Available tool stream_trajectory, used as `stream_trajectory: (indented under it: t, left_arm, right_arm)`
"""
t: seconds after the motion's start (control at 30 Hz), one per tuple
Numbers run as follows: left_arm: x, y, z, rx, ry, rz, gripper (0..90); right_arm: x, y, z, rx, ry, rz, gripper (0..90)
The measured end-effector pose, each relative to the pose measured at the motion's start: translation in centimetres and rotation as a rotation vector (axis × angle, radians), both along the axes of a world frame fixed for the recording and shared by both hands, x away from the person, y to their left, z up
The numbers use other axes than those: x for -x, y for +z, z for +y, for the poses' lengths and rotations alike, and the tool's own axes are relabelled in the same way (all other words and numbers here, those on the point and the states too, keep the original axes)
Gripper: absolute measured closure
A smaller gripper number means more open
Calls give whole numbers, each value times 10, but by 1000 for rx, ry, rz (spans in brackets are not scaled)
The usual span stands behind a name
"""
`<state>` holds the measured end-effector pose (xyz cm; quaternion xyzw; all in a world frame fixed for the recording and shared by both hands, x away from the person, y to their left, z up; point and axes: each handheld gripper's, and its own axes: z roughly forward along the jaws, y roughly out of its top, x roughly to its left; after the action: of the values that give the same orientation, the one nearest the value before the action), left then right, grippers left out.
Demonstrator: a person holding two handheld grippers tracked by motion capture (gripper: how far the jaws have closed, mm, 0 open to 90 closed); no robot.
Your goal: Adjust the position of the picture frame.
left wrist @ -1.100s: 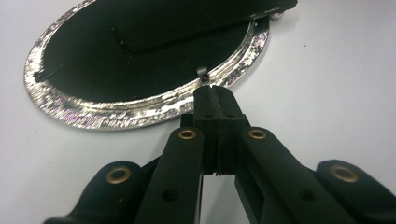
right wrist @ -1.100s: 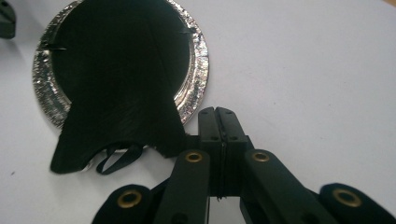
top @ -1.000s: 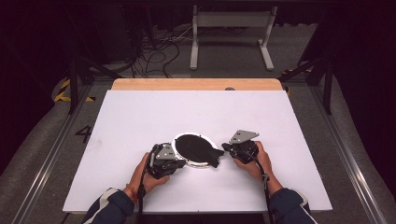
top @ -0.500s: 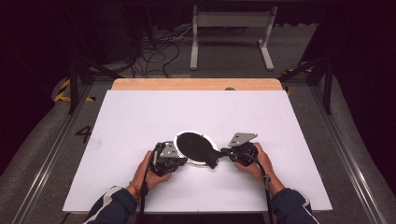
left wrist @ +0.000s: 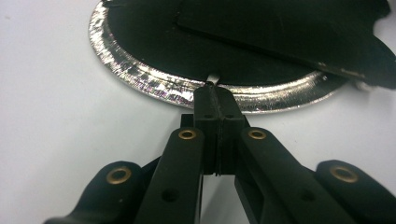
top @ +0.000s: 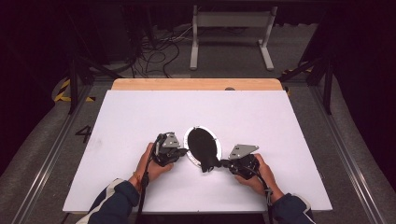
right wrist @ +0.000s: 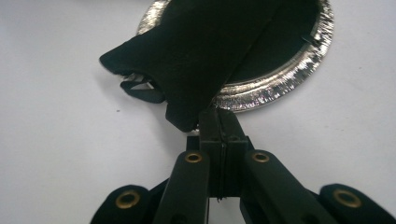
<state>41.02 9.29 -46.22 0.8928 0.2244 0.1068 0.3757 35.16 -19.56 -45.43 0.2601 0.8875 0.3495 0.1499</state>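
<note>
While both tools [top: 180, 151] stay clamped, the pouch [top: 204, 148] has turned.

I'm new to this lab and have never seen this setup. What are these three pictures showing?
A person sits at a white table, holding a hand-held gripper in each hand. The high view looks down from above; the other two come from cameras riding on each gripper, looking along its black jaws. On the table lies a round silver-rimmed tray with a black cloth over it. The left gripper is shut on the tray's rim. The right gripper is shut at the cloth's edge, apparently pinching it.
</note>
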Motion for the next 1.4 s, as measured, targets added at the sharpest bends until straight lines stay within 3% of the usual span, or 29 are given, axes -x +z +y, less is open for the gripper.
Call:
stream_trajectory:
  t: [0.17, 0.3, 0.4, 0.6, 0.8, 1.17, 1.4]
  left_arm:
    - [-11, -1, -5, 18, 3, 14, 900]
    - [-17, -1, -5, 15, -23, 3, 900]
    - [-18, -2, -7, 23, -15, -2, 900]
    - [-15, -2, -7, 38, 2, 15, 900]
    - [-5, 1, -7, 4, -60, 31, 900]
    - [-5, -2, -15, 29, -24, 23, 900]
    - [-6, -2, -15, 23, -30, 13, 900]
  right_arm:
    - [12, 0, 8, 23, -27, -11, 900]
    - [12, -1, 7, -10, -46, 6, 900]
    - [13, -2, 9, -7, -53, -3, 900]
    - [14, -2, 9, -7, -53, -8, 900]
    - [15, -3, 9, -8, -49, -25, 900]
    - [14, -4, 10, -20, -70, -33, 900]
    - [10, -5, 9, -33, -80, -34, 900]
